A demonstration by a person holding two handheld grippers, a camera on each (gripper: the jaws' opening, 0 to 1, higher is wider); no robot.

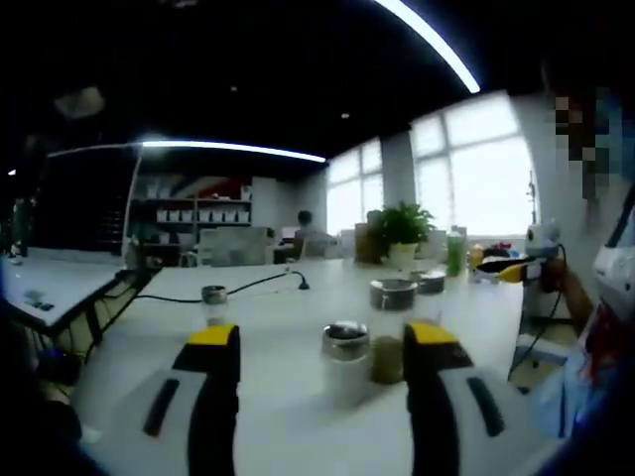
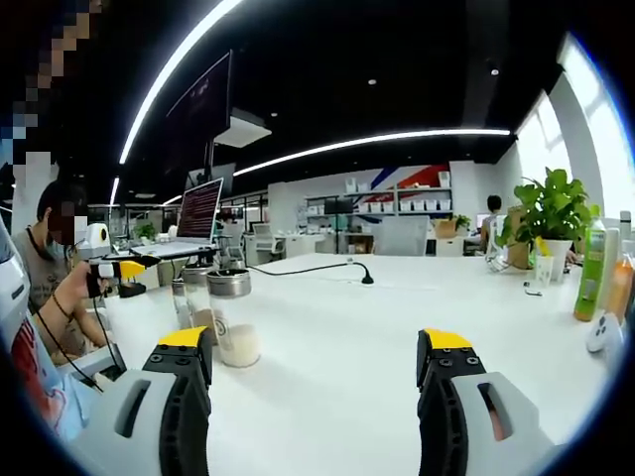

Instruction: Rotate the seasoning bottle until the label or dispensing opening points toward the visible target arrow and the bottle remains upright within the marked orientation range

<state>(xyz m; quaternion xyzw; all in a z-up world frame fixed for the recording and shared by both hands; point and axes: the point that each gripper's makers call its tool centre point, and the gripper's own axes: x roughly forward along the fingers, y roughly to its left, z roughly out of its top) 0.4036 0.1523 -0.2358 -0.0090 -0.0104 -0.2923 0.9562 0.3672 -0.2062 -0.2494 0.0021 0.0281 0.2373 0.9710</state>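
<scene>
Spread jaws of the left gripper [image 1: 322,342] frame a metal-capped seasoning bottle [image 1: 345,363] at lower centre; its label looks too blurred to read. Right gripper [image 2: 322,347], also spread, has bottles at left [image 2: 232,317] and a green bottle [image 2: 592,268] at far right.

We are in a big office. We see long white tables [image 2: 397,327], a computer screen [image 2: 201,208], shelves with boxes [image 1: 198,213], a green plant in a pot [image 2: 549,213], big bright windows [image 1: 476,169] and long strip lights [image 2: 387,139] overhead.
</scene>
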